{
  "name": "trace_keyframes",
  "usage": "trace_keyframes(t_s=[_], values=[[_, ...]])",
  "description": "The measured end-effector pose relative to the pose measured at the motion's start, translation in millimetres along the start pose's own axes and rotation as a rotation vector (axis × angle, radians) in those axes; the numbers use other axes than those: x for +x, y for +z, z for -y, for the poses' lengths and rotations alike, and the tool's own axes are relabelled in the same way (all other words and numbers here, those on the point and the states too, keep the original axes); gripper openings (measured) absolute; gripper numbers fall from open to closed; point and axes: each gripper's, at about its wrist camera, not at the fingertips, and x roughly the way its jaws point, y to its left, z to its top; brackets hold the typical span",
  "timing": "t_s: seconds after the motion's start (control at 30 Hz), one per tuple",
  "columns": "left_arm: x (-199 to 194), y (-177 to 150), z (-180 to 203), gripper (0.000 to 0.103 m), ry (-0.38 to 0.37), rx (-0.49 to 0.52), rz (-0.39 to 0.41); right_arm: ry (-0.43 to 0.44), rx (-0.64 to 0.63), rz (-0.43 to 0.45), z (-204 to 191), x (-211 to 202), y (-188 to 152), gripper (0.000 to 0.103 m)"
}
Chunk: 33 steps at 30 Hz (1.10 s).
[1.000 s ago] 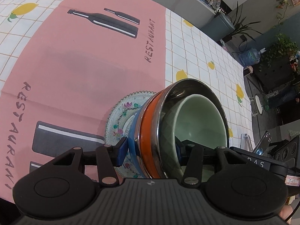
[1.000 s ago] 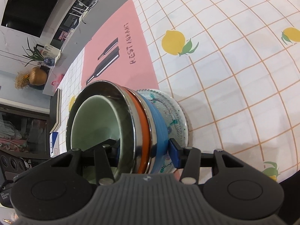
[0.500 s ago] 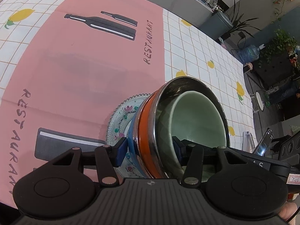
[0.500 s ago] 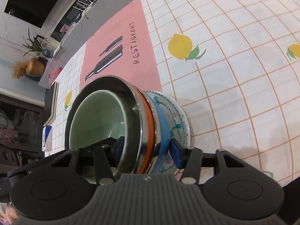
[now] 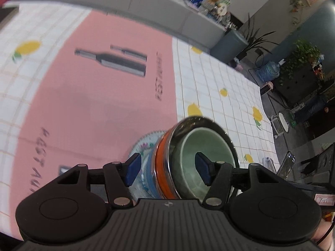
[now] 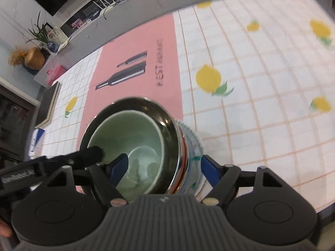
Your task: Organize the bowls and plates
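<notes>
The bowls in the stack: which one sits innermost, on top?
The pale green bowl; it nests inside the shiny steel bowl, while the orange bowl and blue bowl lie beneath.

Counter point(image 5: 219, 87) covered with white grid-pattern cloth printed with yellow lemons point(image 6: 208, 79). Pink placemat point(image 5: 94, 96) lies on it, printed with dark bottle shapes and the word RESTAURANT. Beyond the counter: grey bin point(image 5: 229, 45), potted plants point(image 5: 301, 56), blue water jug point(image 5: 269, 70). Right wrist view: pink bag point(image 6: 54, 74) on a ledge, round golden vase point(image 6: 34, 58).
</notes>
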Motion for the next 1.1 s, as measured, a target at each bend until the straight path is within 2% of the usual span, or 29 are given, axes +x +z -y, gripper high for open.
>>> trace_keyframes(t_s=[0.07,0.23,0.33,0.5,0.63,0.83,0.93,1.1], values=[[-11.8,0.8,5.1,0.069,0.018,0.046,0.039,-0.023,-0.048,0.038,-7.4,-9.9,-0.8,0.076],[-40.7,-6.1,22.6,0.069,0.117,0.219,0.157,-0.089,-0.204,0.156,-33.3,-36.8,-8.7,0.081],[-54.5,-13.7,28.3,0.069,0.143,0.286,0.208,-0.132,-0.286,0.221,-49.8,-51.4,-17.1,0.084],[-75.8,-32.3,34.3,0.069,0.186,0.384,0.291,-0.115,-0.326,0.264,-63.8,-69.7,-32.3,0.084],[-86.4,-47.4,31.8,0.069,0.203,0.394,0.341,-0.119,-0.346,0.284,-71.3,-78.0,-47.4,0.084],[-94.6,-66.2,22.1,0.069,0.231,0.399,0.353,-0.144,-0.374,0.28,-74.6,-75.8,-78.3,0.084],[-96.6,-77.6,20.8,0.074,0.259,0.432,0.376,-0.166,-0.386,0.267,-75.1,-70.5,-92.8,0.084],[-92.1,-89.4,17.2,0.075,0.31,0.432,0.353,-0.193,-0.392,0.26,-74.3,-65.5,-115.5,0.084]])
